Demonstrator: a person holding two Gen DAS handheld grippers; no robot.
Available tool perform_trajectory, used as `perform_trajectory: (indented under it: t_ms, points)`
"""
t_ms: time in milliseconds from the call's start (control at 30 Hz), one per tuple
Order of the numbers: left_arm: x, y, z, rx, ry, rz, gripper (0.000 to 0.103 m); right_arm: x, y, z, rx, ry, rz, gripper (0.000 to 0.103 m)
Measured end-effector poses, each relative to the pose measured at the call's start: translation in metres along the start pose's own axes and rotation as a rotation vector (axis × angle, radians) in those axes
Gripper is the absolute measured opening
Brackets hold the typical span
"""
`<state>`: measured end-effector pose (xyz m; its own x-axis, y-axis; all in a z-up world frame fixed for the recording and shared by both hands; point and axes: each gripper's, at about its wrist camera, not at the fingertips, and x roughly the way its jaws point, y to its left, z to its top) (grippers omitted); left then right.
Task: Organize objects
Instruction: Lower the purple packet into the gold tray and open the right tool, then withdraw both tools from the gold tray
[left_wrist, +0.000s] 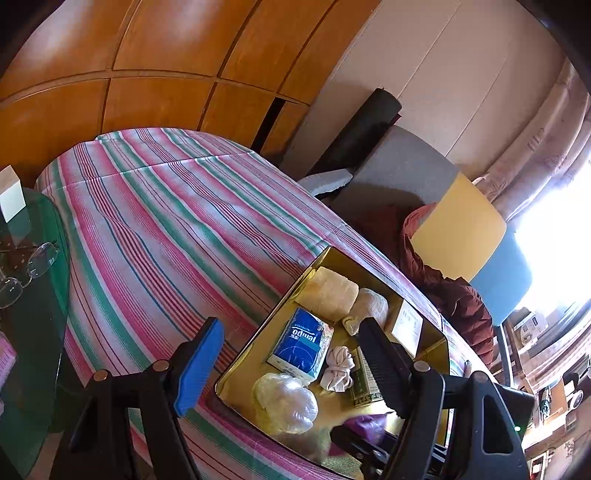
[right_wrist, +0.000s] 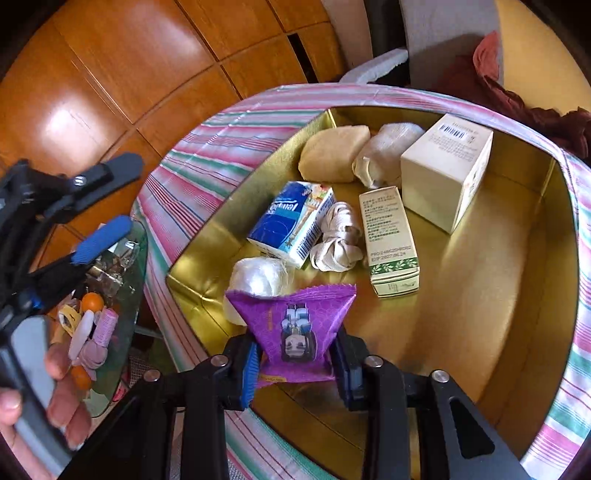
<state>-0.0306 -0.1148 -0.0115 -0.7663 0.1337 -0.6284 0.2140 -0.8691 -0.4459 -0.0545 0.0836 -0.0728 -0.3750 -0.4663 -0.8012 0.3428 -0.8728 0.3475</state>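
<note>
Right wrist view shows our right gripper (right_wrist: 295, 363) clamped on one purple snack packet (right_wrist: 295, 325), held over the near edge of the gold tin (right_wrist: 517, 295). Our left gripper (left_wrist: 291, 354) hangs with fingers wide apart, holding nothing, beside that tin. Inside the tin we count one blue tissue pack (right_wrist: 291, 225), two cartons (right_wrist: 447, 170), two cloth rolls (right_wrist: 334, 153), one knotted rag (right_wrist: 338, 236) and one plastic-wrapped bundle (right_wrist: 258, 278).

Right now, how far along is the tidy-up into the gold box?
Done: tissue pack, two cartons, rolled cloths and a plastic bundle already lie in the gold box. In hand: the right gripper holds a purple snack packet over the box. Left: small items on the glass table; left gripper is open and holds nothing.
</note>
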Motion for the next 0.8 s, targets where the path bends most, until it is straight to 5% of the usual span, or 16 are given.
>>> perform_trajectory:
  t_ms: [167, 800]
  points:
    - [-0.001, -0.002, -0.001, 0.002, -0.004, -0.003, 0.077, -0.020, 0.001, -0.005, 0.008, -0.090, 0.028, 0.059]
    - [0.007, -0.026, -0.026, 0.071, 0.059, -0.064, 0.077, -0.089, -0.018, -0.036, 0.013, -0.226, -0.058, 0.072]
